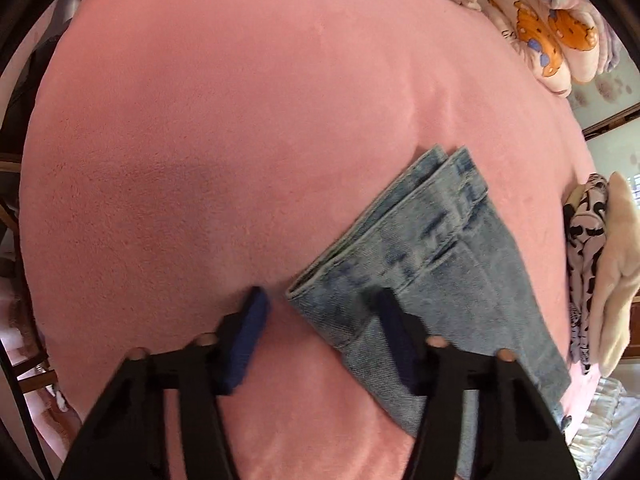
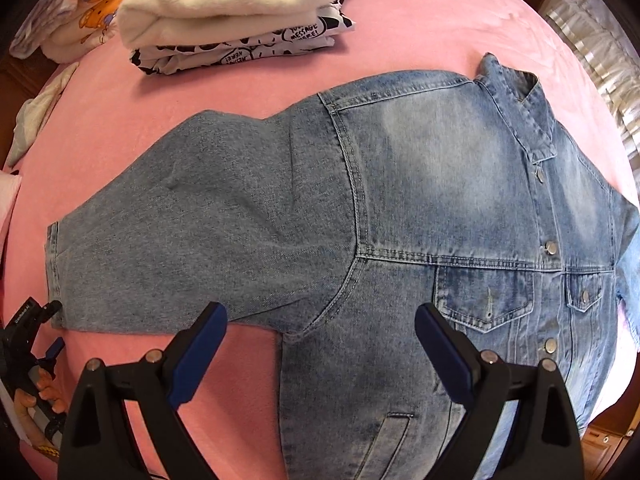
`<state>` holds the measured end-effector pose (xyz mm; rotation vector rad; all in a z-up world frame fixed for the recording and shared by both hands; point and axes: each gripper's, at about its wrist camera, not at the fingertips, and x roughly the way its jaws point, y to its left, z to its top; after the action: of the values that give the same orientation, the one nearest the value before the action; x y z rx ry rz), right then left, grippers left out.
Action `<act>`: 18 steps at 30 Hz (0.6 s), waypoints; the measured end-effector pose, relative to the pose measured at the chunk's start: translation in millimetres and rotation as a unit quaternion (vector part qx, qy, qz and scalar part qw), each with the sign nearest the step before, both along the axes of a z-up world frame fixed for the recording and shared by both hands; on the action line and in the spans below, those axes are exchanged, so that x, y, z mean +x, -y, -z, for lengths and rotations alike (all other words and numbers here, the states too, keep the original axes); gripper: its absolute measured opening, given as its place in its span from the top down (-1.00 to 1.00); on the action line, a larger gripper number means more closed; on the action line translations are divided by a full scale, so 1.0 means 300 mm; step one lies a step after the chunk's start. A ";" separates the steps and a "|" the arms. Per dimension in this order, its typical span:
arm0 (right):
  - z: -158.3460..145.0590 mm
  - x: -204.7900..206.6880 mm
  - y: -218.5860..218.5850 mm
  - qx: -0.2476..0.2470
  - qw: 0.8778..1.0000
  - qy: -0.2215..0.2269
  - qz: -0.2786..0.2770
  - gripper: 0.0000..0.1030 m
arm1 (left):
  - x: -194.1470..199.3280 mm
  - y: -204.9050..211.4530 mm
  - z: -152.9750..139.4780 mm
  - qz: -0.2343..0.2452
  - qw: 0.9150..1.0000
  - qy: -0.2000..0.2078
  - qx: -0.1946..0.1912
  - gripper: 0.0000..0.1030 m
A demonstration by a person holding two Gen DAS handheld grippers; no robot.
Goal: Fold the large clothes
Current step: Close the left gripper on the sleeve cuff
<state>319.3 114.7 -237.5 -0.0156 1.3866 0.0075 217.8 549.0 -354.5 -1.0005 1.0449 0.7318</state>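
Straddling the denim jacket (image 2: 400, 200) sleeve cuff (image 1: 320, 292), left gripper (image 1: 320, 300) jaws gape unclamped; right gripper (image 2: 320, 316) jaws open, hem cropped.

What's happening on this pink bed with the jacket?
A person with a gripper in each hand is starting to fold a denim jacket spread on the pink bed. The left gripper straddles the sleeve cuff, not yet pinching. The right gripper hangs open near the armpit. Folded clothes sit behind.
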 end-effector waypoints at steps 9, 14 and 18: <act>-0.006 -0.007 -0.007 0.003 1.000 0.005 -0.003 -0.85 | 0.058 0.032 -0.043 -0.024 1.000 0.018 0.005 0.90; -0.006 -0.017 0.020 0.012 1.000 0.007 0.003 -0.85 | 0.071 0.074 -0.129 -0.011 0.999 0.032 0.041 0.92; -0.014 -0.025 0.067 0.025 1.000 0.012 0.012 -0.85 | 0.104 0.159 -0.257 0.019 0.994 0.073 0.082 0.92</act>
<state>311.7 94.6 -233.2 0.0424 1.3627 0.0222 248.9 501.2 -277.3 -0.8766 0.8608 0.6923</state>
